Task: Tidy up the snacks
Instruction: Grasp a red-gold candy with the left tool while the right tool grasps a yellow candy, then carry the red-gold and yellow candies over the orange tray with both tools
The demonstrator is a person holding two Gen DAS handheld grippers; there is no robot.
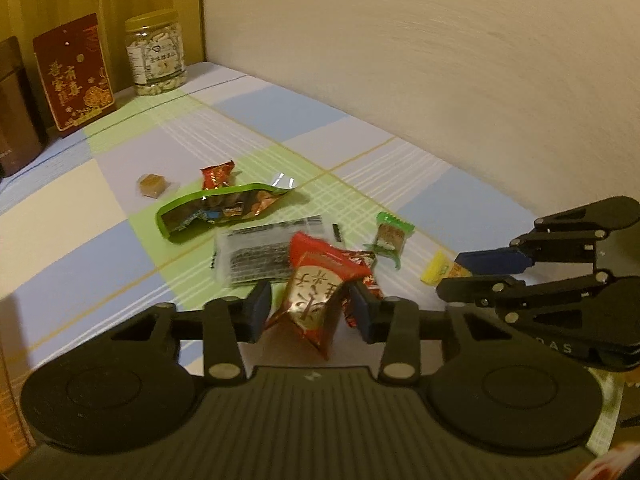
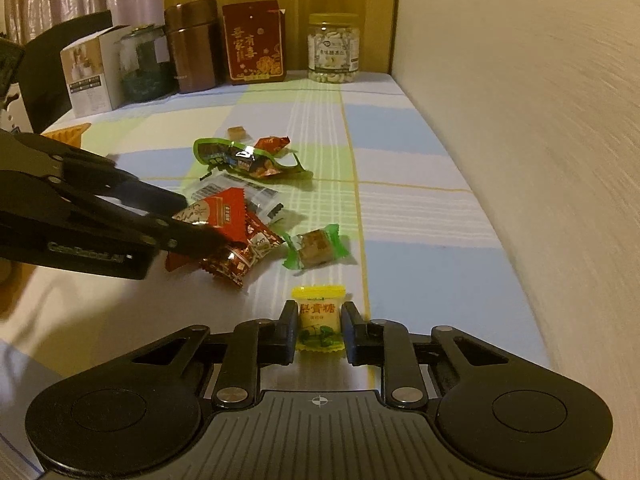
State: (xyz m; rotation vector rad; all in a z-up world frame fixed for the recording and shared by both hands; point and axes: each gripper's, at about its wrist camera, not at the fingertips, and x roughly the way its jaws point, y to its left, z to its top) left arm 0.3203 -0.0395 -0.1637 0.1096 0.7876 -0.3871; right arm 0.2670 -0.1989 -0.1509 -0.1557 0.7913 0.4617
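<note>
As the snacks lay loose on the checked cloth (image 2: 420, 216), both grippers were seen already engaged, one packet each.

Far left, an orange tray (image 2: 68, 133) was glimpsed at the cloth's edge; it may be the sorting place, though that could not be confirmed. Along the far edge a white box (image 2: 90, 76), a brown canister (image 2: 192, 46), a red gift box (image 2: 256, 42) and a nut jar (image 2: 333, 48) stood in a row, upright and clear of the working area.

Left of centre, the left gripper (image 1: 308, 308) was closed around a red-and-gold packet (image 1: 320, 292), which appeared raised off the cloth, its lower corner hanging free. A side pinch was probably chosen because the foil is slack.

Behind it the pile was noted: a clear seaweed pack (image 1: 256, 256), a green torn bag (image 1: 224, 210), a small red candy (image 1: 216, 174) and a brown cube sweet (image 1: 152, 183), well apart from the grippers.

Nearer and to the right, a green-wrapped sweet (image 2: 316, 246) lay alone. Nearest, the right gripper (image 2: 320, 326) was set around a yellow candy (image 2: 322, 320), its fingers at both sides; whether it was firmly pressed or lifted could not be told.
</note>
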